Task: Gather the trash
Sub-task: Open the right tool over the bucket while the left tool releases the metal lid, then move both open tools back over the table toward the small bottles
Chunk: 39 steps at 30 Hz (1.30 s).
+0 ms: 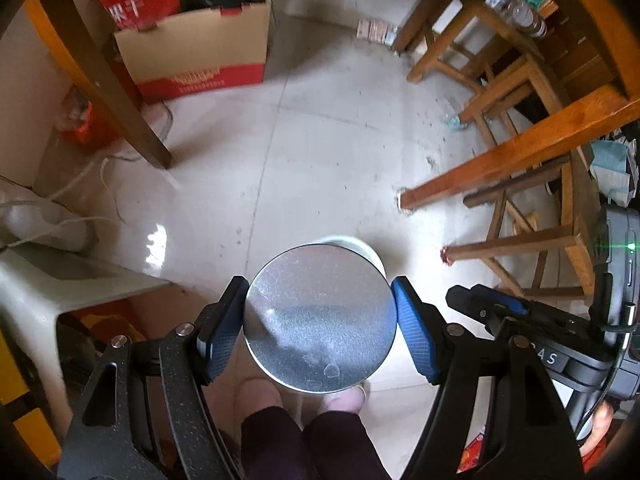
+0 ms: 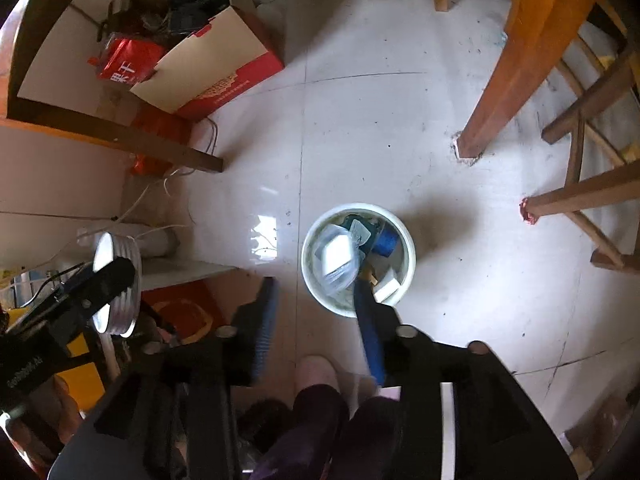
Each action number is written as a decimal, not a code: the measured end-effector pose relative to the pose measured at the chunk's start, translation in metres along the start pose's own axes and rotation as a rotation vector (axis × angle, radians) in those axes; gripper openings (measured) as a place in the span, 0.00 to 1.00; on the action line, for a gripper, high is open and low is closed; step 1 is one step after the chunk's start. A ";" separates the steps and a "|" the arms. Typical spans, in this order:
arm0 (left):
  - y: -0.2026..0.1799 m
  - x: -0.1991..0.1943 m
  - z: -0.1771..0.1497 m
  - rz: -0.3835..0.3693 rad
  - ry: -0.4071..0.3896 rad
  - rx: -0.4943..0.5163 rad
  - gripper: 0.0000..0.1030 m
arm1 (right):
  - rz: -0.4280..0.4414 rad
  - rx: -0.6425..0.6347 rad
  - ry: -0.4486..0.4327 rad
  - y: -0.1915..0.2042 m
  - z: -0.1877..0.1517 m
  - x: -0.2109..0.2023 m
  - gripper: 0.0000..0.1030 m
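Note:
My left gripper (image 1: 320, 320) is shut on a round silver tin can (image 1: 322, 318), seen end-on between its blue pads; the can also shows in the right wrist view (image 2: 118, 284), ribbed and held at the left. It hangs above a white trash bin (image 1: 356, 244) on the floor. In the right wrist view the bin's rim (image 2: 408, 252) surrounds a plastic bag, blue items and paper scraps. My right gripper (image 2: 316, 320) is open and empty, above the bin's near edge.
A cardboard box (image 1: 200, 52) full of items stands at the back left. Wooden table legs (image 2: 512, 72) and stools (image 1: 532, 240) are at the right. A white plastic stool (image 1: 60, 280) and cables are at the left. The person's feet (image 1: 260, 396) are below.

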State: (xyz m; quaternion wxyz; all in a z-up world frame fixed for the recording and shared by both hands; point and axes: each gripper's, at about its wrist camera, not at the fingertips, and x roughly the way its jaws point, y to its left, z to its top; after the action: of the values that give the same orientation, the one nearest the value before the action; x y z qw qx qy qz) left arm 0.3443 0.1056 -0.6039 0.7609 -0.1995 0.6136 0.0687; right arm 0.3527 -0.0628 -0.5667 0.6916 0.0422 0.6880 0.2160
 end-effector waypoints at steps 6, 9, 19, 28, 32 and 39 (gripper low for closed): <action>-0.017 0.021 -0.002 -0.050 0.090 0.008 0.69 | -0.024 0.017 -0.010 -0.005 -0.003 -0.015 0.38; -0.032 0.027 -0.002 -0.069 0.153 0.015 0.71 | -0.046 0.006 -0.032 -0.005 0.000 -0.023 0.38; -0.054 -0.016 0.001 -0.020 0.140 0.066 0.77 | -0.064 -0.019 -0.108 0.006 0.005 -0.074 0.38; -0.073 -0.131 0.009 -0.018 0.027 0.099 0.77 | -0.060 -0.032 -0.194 0.035 -0.003 -0.158 0.38; -0.086 -0.193 0.011 -0.040 -0.056 0.113 0.77 | -0.055 -0.047 -0.268 0.059 -0.012 -0.213 0.38; -0.100 -0.312 0.014 -0.064 -0.222 0.137 0.77 | -0.071 -0.090 -0.415 0.099 -0.036 -0.301 0.38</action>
State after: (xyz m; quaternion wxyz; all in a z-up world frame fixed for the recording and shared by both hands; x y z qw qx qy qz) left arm 0.3180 0.0643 -0.2792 0.8378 -0.1577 0.5221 0.0240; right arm 0.3056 -0.0890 -0.2523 0.8267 0.0308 0.5216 0.2087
